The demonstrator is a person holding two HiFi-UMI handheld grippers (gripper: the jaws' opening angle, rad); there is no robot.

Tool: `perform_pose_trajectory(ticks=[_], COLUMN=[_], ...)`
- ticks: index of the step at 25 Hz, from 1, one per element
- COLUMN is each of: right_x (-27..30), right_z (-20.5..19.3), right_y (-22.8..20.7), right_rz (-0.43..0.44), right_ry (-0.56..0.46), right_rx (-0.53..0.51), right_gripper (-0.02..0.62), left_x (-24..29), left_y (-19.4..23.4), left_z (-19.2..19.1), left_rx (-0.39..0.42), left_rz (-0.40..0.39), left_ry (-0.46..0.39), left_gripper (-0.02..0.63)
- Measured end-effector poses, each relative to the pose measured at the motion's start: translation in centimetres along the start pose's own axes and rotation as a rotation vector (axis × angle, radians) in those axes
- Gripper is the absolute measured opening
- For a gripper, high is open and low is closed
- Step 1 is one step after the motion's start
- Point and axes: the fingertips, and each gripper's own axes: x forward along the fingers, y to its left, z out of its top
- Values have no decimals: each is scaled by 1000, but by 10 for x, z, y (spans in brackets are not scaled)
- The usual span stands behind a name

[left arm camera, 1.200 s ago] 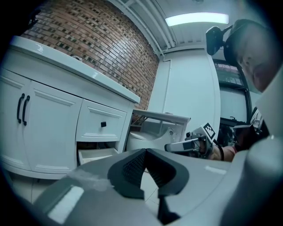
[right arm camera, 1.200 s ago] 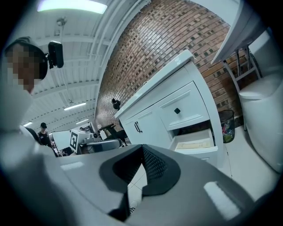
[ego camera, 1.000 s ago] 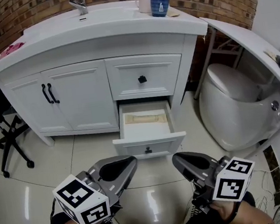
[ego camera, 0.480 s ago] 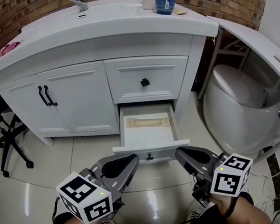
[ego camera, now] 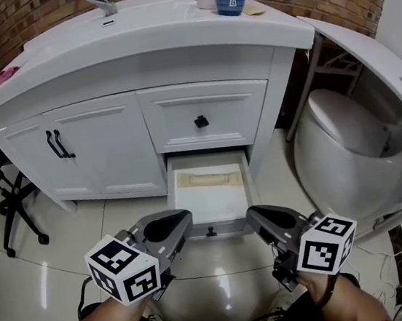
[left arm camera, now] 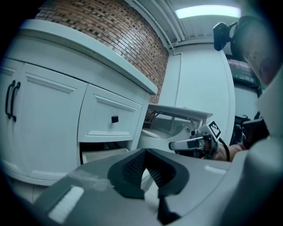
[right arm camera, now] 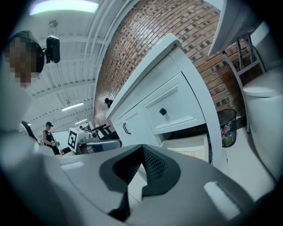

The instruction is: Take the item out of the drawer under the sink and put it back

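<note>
The lower drawer (ego camera: pixel 208 203) under the white sink vanity (ego camera: pixel 148 38) stands pulled open. A flat beige item (ego camera: pixel 210 181) lies across its back. My left gripper (ego camera: pixel 184 218) is shut and empty, its tip just left of the drawer front. On the other side of that front, my right gripper (ego camera: pixel 253 217) is also shut with nothing in it. In the left gripper view the shut jaws (left arm camera: pixel 145 152) point toward the drawer opening (left arm camera: pixel 102 154). In the right gripper view the jaws (right arm camera: pixel 142 148) meet in front of the open drawer (right arm camera: pixel 191 144).
A shut upper drawer with a black knob (ego camera: pixel 201 121) sits above the open one. Cabinet doors with black handles (ego camera: pixel 56 144) are at the left, a toilet (ego camera: pixel 345 141) at the right. A blue cup (ego camera: pixel 230 2) stands on the counter. An office chair (ego camera: pixel 10 207) is at far left.
Both grippers have moved forward and a little down toward the open drawer. Their tips now flank the drawer front. Both jaws stayed shut.
</note>
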Motion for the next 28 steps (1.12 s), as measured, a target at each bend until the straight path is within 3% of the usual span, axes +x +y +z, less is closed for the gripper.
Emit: perform_pose_trajectory(ticks=[4, 10, 15, 17, 20, 28], right_x=[-3, -2, 7, 10, 14, 13], right_z=[1, 5, 0, -1, -1, -1], right_y=[-5, -17, -24, -24, -24, -12], right_rz=[8, -2, 2, 12, 19, 70], right_ry=[0, -15, 9, 14, 15, 11], right_rx=[19, 52, 78, 86, 96, 169], right_gripper=[5, 5, 5, 5, 5, 5], left_x=[13, 56, 110, 131, 158, 193], left_y=[16, 59, 94, 102, 115, 153], left_z=[4, 5, -32, -48, -65, -111], left_rx=[204, 581, 931, 962, 923, 892], left_rz=[61, 123, 40, -17, -80, -128], left_ry=[62, 279, 516, 582, 644, 826], left_gripper=[6, 8, 8, 8, 8, 117])
